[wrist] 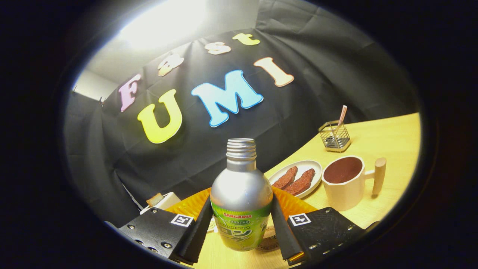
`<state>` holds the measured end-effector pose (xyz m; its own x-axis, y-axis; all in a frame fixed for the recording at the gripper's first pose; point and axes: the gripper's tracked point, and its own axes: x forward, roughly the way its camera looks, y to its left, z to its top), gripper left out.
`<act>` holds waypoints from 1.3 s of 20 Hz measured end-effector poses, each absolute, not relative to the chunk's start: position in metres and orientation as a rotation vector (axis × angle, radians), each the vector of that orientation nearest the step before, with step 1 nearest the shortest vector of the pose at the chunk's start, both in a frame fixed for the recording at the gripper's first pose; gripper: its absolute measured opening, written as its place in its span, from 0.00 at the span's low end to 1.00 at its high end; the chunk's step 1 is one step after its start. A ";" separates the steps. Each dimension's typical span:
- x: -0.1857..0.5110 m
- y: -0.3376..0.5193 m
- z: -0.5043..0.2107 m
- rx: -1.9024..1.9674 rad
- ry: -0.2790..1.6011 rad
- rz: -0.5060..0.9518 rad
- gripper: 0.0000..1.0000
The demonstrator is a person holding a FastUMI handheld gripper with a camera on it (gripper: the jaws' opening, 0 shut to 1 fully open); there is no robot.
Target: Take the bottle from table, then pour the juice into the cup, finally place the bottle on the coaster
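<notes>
Tool (242, 228) clamped on the bottle (241, 198): I see both fingers (199, 228) pressed to its sides, one on each flank of the lower body, at the level of the green label. Bottle sits squarely between them, upright relative to the tool, its neck rising ahead of the fingertips. Cap is off; bare threaded mouth open at the top. Upper body plain metal, label wrap below.

The whole view is rolled, so the bench (377, 138) slopes up to the right. I cannot tell whether the bottle's base touches the bench or hangs just above it. A small round brownish thing lies just behind the bottle's base by the right finger, mostly hidden; cannot tell what it is.

Behind the bottle, an orange plate (190, 207) shows on both sides of it. Beyond the right finger stands the cup (345, 183), pale with a wooden side handle, its inside dark brown; I cannot tell liquid from glaze. Cup is near the bottle but apart from it. Just beside the cup, between it and the bottle's shoulder, a white dish (312, 166) holding two brown strips. Farther back, a wire holder (334, 137) with a stick in it. Beyond the left finger, a white object (166, 201) with something toast-coloured on top.
</notes>
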<state>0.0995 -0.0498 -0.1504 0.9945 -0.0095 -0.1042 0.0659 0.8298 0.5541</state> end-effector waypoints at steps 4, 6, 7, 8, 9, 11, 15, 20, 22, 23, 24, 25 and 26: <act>0.107 -0.053 -0.150 0.734 0.095 -0.003 0.77; 0.110 -0.053 -0.149 0.815 0.088 0.017 0.77; 0.109 -0.052 -0.148 0.859 0.084 0.027 0.77; 0.113 -0.053 -0.146 0.909 0.074 0.037 0.77; 0.114 -0.054 -0.145 0.964 0.065 0.048 0.77; 0.117 -0.059 -0.142 1.073 0.041 0.063 0.77; 0.117 -0.068 -0.146 1.194 0.012 0.054 0.77; 0.116 -0.069 -0.147 1.296 -0.008 0.057 0.77; 0.115 -0.070 -0.146 1.339 -0.018 0.057 0.77; 0.116 -0.069 -0.146 1.353 -0.026 0.050 0.77; 0.118 -0.069 -0.148 1.366 -0.026 0.041 0.77; 0.119 -0.070 -0.147 1.384 -0.025 0.034 0.77; 0.120 -0.069 -0.147 1.408 -0.027 0.033 0.77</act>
